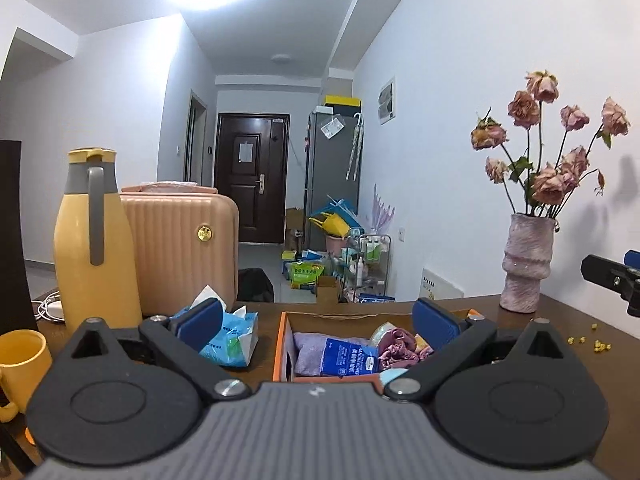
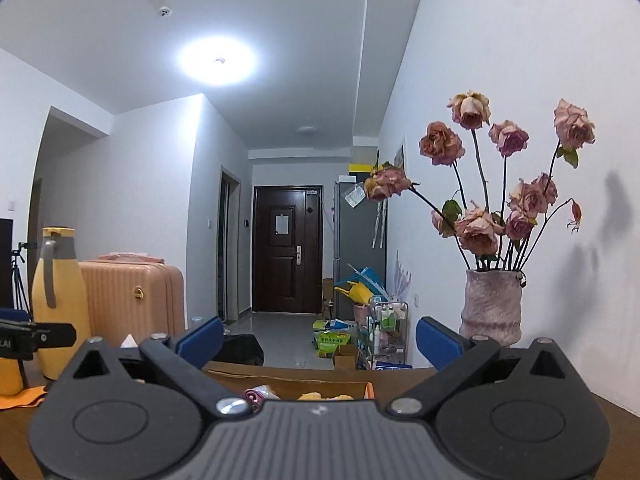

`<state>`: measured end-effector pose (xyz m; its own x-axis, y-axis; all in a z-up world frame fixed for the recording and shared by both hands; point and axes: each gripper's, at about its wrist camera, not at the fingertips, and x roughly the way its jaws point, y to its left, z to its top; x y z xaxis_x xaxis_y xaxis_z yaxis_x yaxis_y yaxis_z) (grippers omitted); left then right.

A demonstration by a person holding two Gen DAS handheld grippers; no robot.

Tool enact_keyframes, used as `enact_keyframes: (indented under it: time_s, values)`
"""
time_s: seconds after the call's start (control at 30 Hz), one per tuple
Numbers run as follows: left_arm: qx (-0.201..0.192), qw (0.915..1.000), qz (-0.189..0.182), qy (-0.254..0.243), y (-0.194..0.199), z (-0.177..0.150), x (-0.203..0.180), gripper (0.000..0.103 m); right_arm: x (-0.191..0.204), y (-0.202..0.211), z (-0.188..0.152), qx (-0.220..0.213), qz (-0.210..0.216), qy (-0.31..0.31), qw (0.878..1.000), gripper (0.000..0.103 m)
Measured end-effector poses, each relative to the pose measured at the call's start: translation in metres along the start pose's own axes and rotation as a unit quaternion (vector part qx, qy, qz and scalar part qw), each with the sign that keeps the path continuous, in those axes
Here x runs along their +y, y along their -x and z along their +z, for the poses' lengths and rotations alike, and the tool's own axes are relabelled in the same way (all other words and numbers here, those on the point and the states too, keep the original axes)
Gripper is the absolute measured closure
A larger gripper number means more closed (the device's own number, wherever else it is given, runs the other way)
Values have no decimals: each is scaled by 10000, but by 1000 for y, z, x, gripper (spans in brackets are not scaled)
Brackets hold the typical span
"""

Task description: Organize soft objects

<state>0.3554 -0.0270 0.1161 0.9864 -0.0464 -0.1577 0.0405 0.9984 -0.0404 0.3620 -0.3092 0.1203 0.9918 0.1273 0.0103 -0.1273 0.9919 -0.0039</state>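
Observation:
An orange cardboard box (image 1: 282, 344) sits on the dark wooden table. It holds a lilac cloth (image 1: 310, 350), a blue tissue packet (image 1: 351, 358), a crumpled mauve cloth (image 1: 400, 346) and a tape roll (image 1: 383, 330). A blue tissue pack (image 1: 230, 334) lies left of the box. My left gripper (image 1: 318, 320) is open and empty, held above the box's near side. My right gripper (image 2: 318, 338) is open and empty above the box (image 2: 370, 390), whose contents barely show. It also shows at the right edge of the left wrist view (image 1: 612, 276).
A yellow thermos (image 1: 94, 240), a pink suitcase (image 1: 180, 248) and a yellow mug (image 1: 22, 364) stand at the left. A pink vase of dried roses (image 1: 526, 264) stands at the right by the wall. Small yellow bits (image 1: 592, 342) lie on the table.

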Motion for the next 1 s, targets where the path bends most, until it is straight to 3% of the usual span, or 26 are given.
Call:
enact_keyframes:
  time_s: [0.23,0.43,0.67,0.8,0.87,1.0]
  values:
    - [-111,9997,5,-208,51,-8,-4,0,9,49,4,-7,59,-70,10000,0]
    - [60,9995,-59,-319,127,-28,-7,0,22,116,-8,549,-140,-181,9982,0]
    - [-295,9975,-176,-626,251,-78,-1,0,51,235,-41,829,51,-34,9965,0]
    - [-170,9984,-226,-490,306,-104,5,0,73,304,-63,762,89,-370,9964,0]
    - [17,9988,-264,-420,321,-116,9,0,83,332,-79,596,-82,-581,9965,0]
    - [192,9986,-102,-474,321,-120,10,0,101,337,-86,828,53,-313,9961,0]
